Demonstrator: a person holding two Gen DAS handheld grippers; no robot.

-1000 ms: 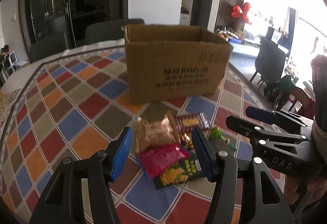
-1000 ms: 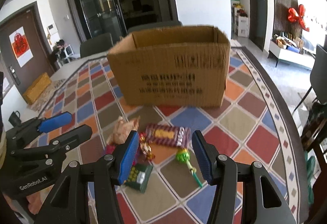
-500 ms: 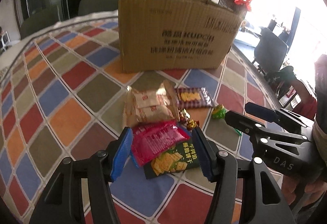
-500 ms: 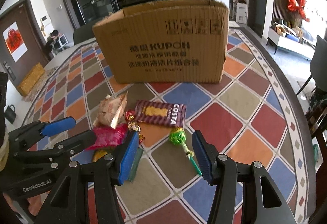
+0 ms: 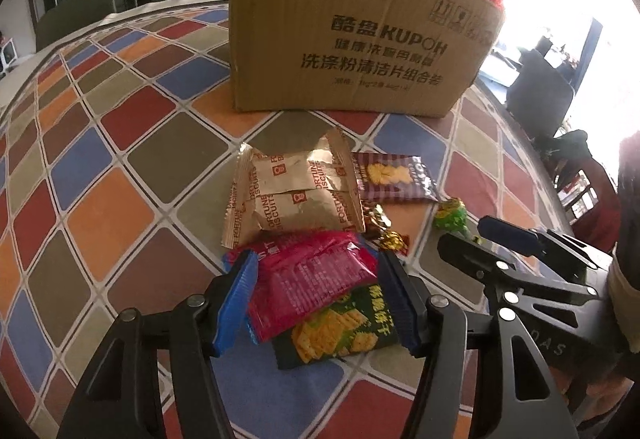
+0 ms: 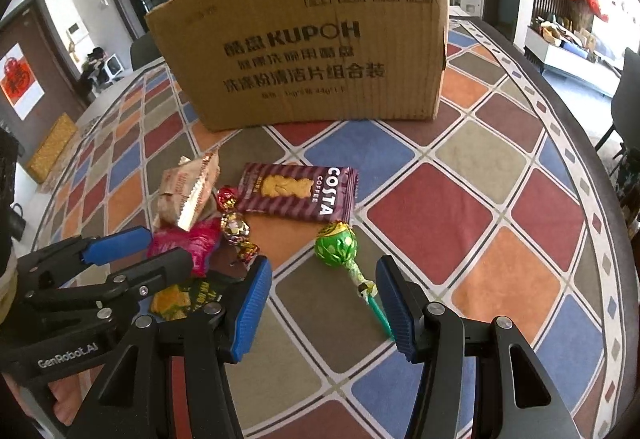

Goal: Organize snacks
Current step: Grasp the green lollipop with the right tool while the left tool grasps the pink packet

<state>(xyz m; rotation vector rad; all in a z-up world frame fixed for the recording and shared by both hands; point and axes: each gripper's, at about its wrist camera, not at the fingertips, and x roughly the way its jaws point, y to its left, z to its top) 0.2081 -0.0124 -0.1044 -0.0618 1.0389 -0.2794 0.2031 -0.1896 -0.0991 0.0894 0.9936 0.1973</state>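
Left wrist view: the left hand-held gripper (image 5: 316,303) stands apart around the pink packet (image 5: 312,287); the right hand-held gripper (image 6: 324,303) stands apart, with the green lollipop (image 6: 335,243) at 12 o'clock.

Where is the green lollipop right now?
The green lollipop lies on the checkered tablecloth in the right wrist view, just in front of the Costa Coffee packet and between the right gripper's open jaws.

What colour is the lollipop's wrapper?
Green with pale dots, on the round wrapped lollipop; clearest in the right wrist view.
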